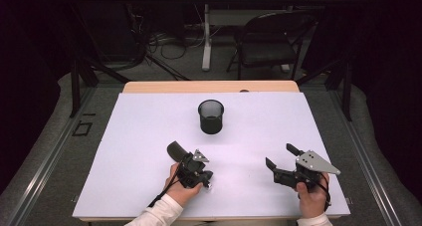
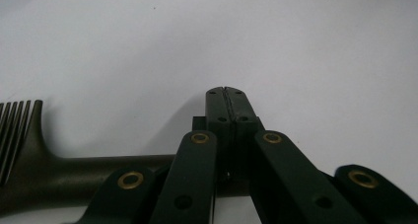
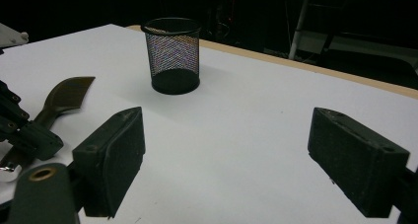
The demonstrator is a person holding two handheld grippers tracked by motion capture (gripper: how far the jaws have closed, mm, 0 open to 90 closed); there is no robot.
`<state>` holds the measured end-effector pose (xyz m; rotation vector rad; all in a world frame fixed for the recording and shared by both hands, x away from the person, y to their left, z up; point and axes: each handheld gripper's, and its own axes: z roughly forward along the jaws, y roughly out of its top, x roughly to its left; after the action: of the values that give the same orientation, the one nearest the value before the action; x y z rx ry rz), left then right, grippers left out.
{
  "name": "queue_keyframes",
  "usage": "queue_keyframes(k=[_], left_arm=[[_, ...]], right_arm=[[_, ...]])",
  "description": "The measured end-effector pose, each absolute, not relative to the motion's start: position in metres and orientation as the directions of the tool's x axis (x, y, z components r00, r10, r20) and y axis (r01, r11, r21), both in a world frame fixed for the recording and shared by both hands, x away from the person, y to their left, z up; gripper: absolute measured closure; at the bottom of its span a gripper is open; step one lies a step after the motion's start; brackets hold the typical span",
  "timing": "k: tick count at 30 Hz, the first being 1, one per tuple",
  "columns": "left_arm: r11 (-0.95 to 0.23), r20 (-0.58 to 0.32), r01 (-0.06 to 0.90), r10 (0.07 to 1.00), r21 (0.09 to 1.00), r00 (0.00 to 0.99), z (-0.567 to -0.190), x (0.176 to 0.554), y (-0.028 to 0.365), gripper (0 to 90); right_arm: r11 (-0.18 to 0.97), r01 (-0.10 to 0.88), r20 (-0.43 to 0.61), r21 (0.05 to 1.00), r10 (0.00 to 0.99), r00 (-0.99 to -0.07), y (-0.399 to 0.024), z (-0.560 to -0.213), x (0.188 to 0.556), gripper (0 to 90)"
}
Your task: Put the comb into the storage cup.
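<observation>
The comb (image 2: 34, 160), dark, stiff and probably light, lies on the white worktop (image 1: 259, 121) at lower centre-left of the high view, its slim handle the natural place to grip. The left tongs (image 2: 227, 92) are pressed together over that handle; whether they pinch it I cannot tell. The right tongs (image 3: 241, 160) are spread, holding nothing. The mesh cup (image 1: 211, 116) at centre looks empty.

Black folding chair (image 1: 268, 39) behind table, cables (image 1: 164, 42) on floor beside it
</observation>
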<state>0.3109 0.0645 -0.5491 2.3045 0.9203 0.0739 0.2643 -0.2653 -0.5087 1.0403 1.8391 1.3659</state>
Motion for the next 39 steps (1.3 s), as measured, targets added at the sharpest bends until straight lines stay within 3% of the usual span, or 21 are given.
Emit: queue_keyframes(k=[39], left_arm=[[-0.558,-0.166,0.615,0.651,0.557,0.741,-0.546,0.298,0.105,90.0]], right_arm=[[0.161,0.23,-0.025,0.96,0.865,-0.501,-0.264,-0.509,0.265,14.4]])
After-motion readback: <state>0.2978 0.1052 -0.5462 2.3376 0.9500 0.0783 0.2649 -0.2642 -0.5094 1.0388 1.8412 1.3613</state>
